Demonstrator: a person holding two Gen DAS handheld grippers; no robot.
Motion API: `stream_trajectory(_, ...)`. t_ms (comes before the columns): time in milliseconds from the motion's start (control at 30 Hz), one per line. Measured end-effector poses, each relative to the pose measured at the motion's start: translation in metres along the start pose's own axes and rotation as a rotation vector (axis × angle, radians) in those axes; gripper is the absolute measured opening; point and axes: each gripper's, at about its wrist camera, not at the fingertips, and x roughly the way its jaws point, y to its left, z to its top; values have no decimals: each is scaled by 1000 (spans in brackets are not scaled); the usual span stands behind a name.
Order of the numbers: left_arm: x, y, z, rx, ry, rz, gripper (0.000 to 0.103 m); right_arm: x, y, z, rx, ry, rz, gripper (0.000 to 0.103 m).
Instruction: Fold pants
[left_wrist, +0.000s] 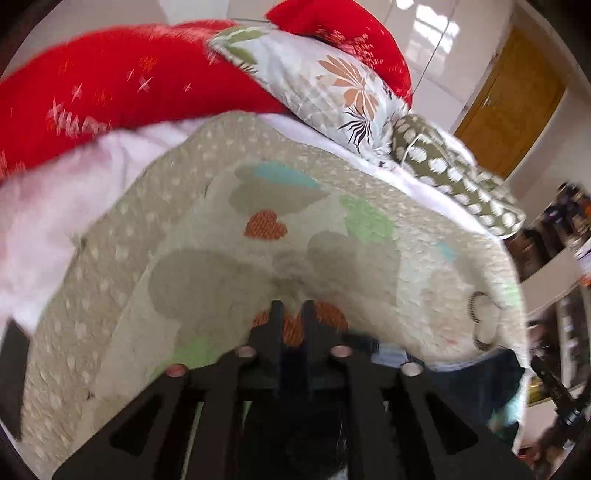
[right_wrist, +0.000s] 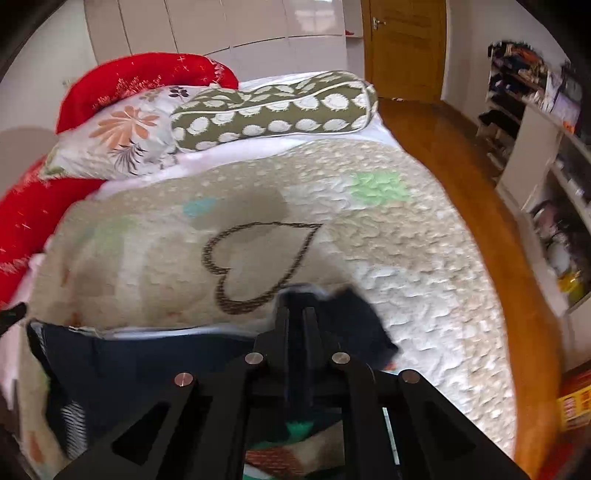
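Dark navy pants (right_wrist: 147, 365) hang stretched above a beige quilted bedspread (right_wrist: 406, 258) with heart patterns. My right gripper (right_wrist: 297, 310) is shut on the pants' top edge, and a dark corner (right_wrist: 354, 317) sticks up beside its fingers. In the left wrist view my left gripper (left_wrist: 293, 308) has its jaws nearly together; dark cloth fills the space below and behind them, and the pants (left_wrist: 472, 384) stretch away to the right with a pale edge. The grip point itself is hidden.
Red duvet (left_wrist: 110, 88), a floral pillow (right_wrist: 122, 136) and an olive dotted bolster (right_wrist: 273, 110) lie at the head of the bed. Wooden floor (right_wrist: 443, 147), a door (right_wrist: 404, 48) and cluttered shelves (right_wrist: 546, 147) are to the right.
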Motion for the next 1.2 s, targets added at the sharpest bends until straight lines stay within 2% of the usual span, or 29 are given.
stream_trajectory(33, -8, 12, -8, -2, -2, -4, 36, -10, -3, -2, -11, -31, 20, 14)
stream_trajectory(67, -10, 17, -14, -3, -1, -1, 41, -19, -6, -5, -16, -56, 31, 33)
stream_trajectory(100, -17, 25, -23, 4, -6, 11, 47, -30, -11, -8, -16, -79, 33, 58)
stream_trajectory(133, -23, 33, -35, 9, 2, 15, 50, -43, -16, -13, -10, -107, 40, 65)
stream_trajectory(233, -31, 55, -66, -23, 44, -12, 61, -74, -37, -36, 14, -131, 99, 66)
stream_trajectory(400, -18, 70, -118, -86, 133, -104, 62, -92, -75, -98, 132, -76, 205, 66)
stream_trajectory(500, -6, 57, -133, -75, 151, -142, 63, -85, -82, -136, 189, -31, 243, 66)
stream_trajectory(567, -2, 43, -134, -30, 129, -140, 70, -77, -82, -152, 204, -10, 242, 66)
stream_trajectory(667, 2, 24, -136, 13, 127, -160, 72, -61, -81, -163, 254, 16, 249, 66)
stream_trajectory(700, 4, 16, -136, 42, 148, -153, 59, -57, -81, -164, 265, 17, 257, 66)
stream_trajectory(733, 6, 10, -137, 60, 166, -147, 28, -51, -79, -162, 275, 20, 261, 66)
stream_trajectory(767, 8, 6, -138, 67, 199, -144, 29, -46, -78, -160, 284, 23, 259, 66)
stream_trajectory(800, 5, 6, -138, 64, 192, -123, 29, -39, -77, -157, 299, 25, 264, 63)
stream_trajectory(833, 1, 6, -138, 65, 184, -112, 29, -36, -78, -155, 315, 22, 275, 53)
stream_trajectory(867, -6, 6, -138, 63, 177, -106, 29, -33, -78, -153, 334, 28, 291, 14)
stream_trajectory(900, -13, 7, -137, 57, 168, -107, 29, -29, -79, -151, 355, 52, 323, 9)
stream_trajectory(967, -28, 8, -136, 57, 156, -111, 29, -36, -80, -152, 388, 42, 354, 9)
stream_trajectory(1200, -93, 34, -142, 33, 91, -90, 29, -99, -69, -166, 326, 0, 393, 9)
